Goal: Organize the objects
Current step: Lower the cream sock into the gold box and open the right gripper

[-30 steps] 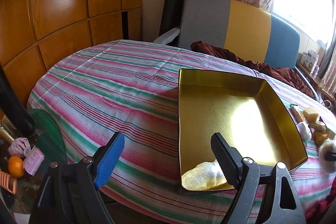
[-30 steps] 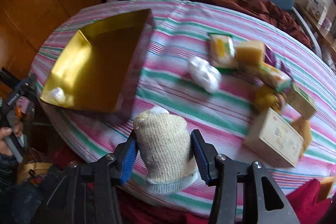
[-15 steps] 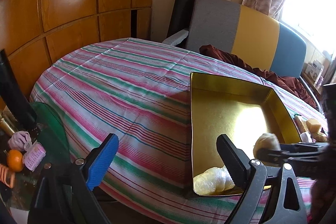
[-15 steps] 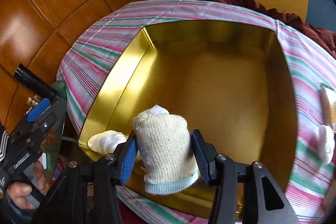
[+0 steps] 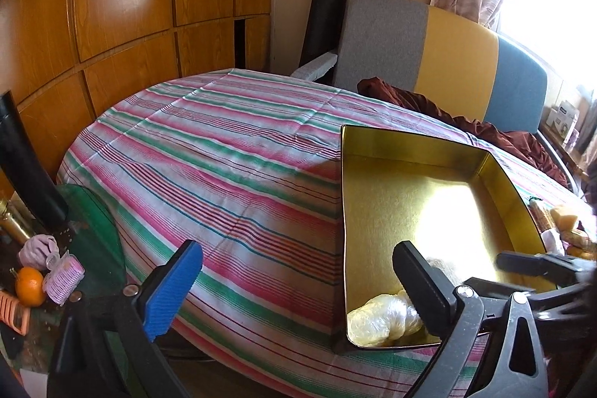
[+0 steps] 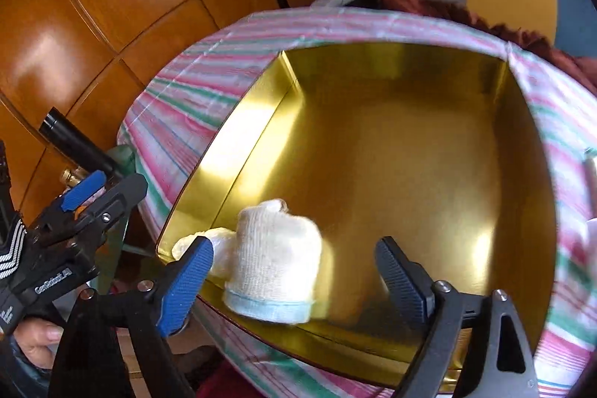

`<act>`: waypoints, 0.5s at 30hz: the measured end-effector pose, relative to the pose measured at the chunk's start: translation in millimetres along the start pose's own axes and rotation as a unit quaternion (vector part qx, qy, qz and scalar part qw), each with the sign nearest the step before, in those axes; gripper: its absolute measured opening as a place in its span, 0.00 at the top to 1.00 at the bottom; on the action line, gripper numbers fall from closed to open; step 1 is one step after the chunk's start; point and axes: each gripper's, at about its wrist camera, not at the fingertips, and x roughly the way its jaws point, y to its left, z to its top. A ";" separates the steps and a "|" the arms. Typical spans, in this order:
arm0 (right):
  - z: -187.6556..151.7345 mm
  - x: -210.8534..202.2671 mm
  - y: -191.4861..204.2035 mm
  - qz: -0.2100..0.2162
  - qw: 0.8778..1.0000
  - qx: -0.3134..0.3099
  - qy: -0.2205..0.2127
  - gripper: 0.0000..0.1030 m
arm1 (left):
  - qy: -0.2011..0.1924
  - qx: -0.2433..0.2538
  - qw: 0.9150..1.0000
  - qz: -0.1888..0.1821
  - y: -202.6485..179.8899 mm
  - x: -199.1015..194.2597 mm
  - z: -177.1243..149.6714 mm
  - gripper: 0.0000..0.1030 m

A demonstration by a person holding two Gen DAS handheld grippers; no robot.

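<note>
Two grippers were shown at a round table (image 5: 224, 159) covered by a striped cloth, on which a gold tin (image 6: 410, 144) stood near the table's edge. The right gripper (image 6: 294, 271) was held above the tin's near edge with its jaws spread wide, having just been opening; no pad pressed on anything. A rolled cream sock (image 6: 274, 256) was seen between those jaws, lying free inside the tin toward its near left corner, nearer the blue left pad than the black right one. A clear-wrapped bundle (image 6: 186, 243) lay in that same corner, touching the sock. The left gripper (image 5: 298, 286) was held beside the tin over the table's near edge, its jaws likewise spread after a further opening, with only cloth and the tin's left wall between them. In the left wrist view the bundle (image 5: 380, 319) was partly covered by the black finger, and the right gripper (image 5: 533, 267) appeared blurred at the right. Several small packets (image 5: 559, 222) remained on the cloth beyond the tin's right wall.
</note>
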 end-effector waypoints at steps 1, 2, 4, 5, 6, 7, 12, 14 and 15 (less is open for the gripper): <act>-0.1 -6.2 -0.3 -0.006 1.000 -0.002 -0.010 0.07 | -0.002 0.003 1.000 0.001 -1.7 -0.6 -0.3 0.01; -0.1 -12.4 -0.8 -0.014 1.000 -0.004 -0.021 0.06 | -0.004 0.008 1.000 0.002 -3.5 -1.5 -0.5 0.01; 0.8 -23.3 -1.8 -0.037 0.998 -0.008 -0.044 0.06 | -0.009 0.016 1.000 0.004 -7.3 -3.9 -1.0 0.01; 0.7 -29.5 -4.3 -0.048 0.997 -0.008 -0.054 0.06 | -0.012 0.023 1.000 0.003 -10.2 -5.2 -1.5 0.01; -0.1 -36.1 -8.0 -0.059 0.996 -0.006 -0.064 0.05 | -0.015 0.030 0.999 0.004 -13.0 -6.8 -2.3 0.01; -0.5 -41.1 -11.3 -0.069 0.995 -0.004 -0.070 0.04 | -0.018 0.038 0.999 0.004 -16.1 -8.1 -2.8 0.01; -9.4 -65.6 -35.9 -0.108 0.989 0.011 -0.096 0.03 | -0.026 0.067 0.997 0.003 -32.1 -12.8 -4.8 0.01; -14.5 -71.6 -46.8 -0.121 0.988 0.020 -0.096 0.03 | -0.025 0.065 0.998 -0.006 -36.8 -14.3 -6.0 0.01; -16.6 -74.0 -51.3 -0.126 0.987 0.021 -0.096 0.03 | -0.024 0.065 0.998 -0.009 -39.6 -15.0 -6.3 0.01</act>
